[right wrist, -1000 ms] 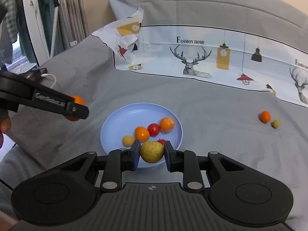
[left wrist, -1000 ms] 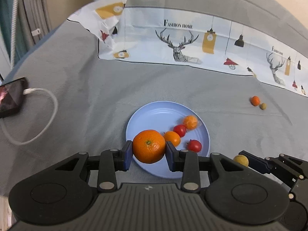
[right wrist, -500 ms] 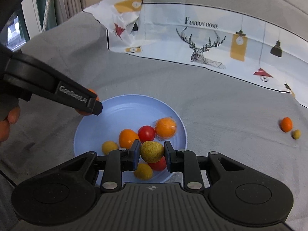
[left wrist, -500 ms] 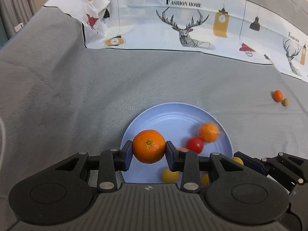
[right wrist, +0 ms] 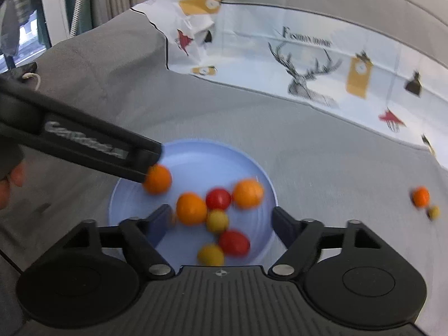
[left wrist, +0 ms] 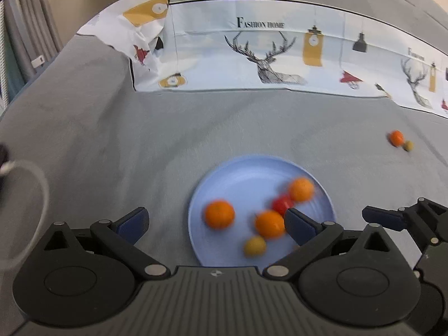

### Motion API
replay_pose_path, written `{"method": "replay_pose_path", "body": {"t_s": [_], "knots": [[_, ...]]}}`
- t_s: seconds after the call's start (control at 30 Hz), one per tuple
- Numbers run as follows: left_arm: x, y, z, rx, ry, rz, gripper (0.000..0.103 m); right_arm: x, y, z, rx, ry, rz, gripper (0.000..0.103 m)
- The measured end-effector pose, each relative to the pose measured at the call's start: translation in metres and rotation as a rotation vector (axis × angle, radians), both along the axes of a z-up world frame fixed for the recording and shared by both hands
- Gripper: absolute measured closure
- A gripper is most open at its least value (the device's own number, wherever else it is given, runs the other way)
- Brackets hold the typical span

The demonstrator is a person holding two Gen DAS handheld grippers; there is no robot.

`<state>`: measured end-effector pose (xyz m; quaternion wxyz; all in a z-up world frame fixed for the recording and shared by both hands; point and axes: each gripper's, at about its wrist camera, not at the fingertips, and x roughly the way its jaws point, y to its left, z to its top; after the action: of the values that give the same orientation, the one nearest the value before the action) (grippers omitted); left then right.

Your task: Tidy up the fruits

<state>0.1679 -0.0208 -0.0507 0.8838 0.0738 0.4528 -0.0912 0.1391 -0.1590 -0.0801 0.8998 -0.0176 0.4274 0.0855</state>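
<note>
The blue plate (right wrist: 260, 173) holds oranges, red tomatoes and yellow fruits, blurred. Both grippers have just sprung open: the left gripper (left wrist: 215, 222) has dropped its orange (left wrist: 219, 214), which lies on the plate between the spread fingers, and the right gripper (right wrist: 221, 221) has let its yellow fruit (right wrist: 217, 220) fall among the pile.

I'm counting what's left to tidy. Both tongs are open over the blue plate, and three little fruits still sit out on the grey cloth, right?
Nearly. Only two fruits sit off the blue plate: a small orange one and a smaller yellowish one beside it, as the right wrist view shows. The left tongs and right tongs are indeed open, having just been opening.
</note>
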Motion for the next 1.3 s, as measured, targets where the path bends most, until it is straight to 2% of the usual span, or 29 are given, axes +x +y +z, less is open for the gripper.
{"method": "replay_pose_path", "body": {"t_s": [0.13, 0.23, 0.5, 0.8, 1.3], "knots": [[-0.049, 0.003, 0.018, -0.017, -0.004, -0.006, 0.0, -0.038, -0.005, 0.012, 0.037, 0.058, -0.038, 0.012], [-0.085, 0.004, 0.031, -0.025, -0.022, -0.008, 0.0, -0.067, -0.006, 0.025, 0.04, 0.066, -0.062, 0.009], [-0.155, 0.007, 0.058, -0.02, -0.114, -0.014, 0.0, -0.141, 0.004, 0.069, 0.017, -0.031, -0.083, 0.002], [-0.197, 0.011, 0.082, -0.021, -0.187, -0.014, 0.0, -0.19, 0.007, 0.1, -0.009, -0.173, -0.065, 0.001], [-0.228, 0.006, 0.103, -0.019, -0.26, -0.028, 0.0, -0.223, 0.005, 0.116, 0.01, -0.246, -0.084, 0.001]]}}
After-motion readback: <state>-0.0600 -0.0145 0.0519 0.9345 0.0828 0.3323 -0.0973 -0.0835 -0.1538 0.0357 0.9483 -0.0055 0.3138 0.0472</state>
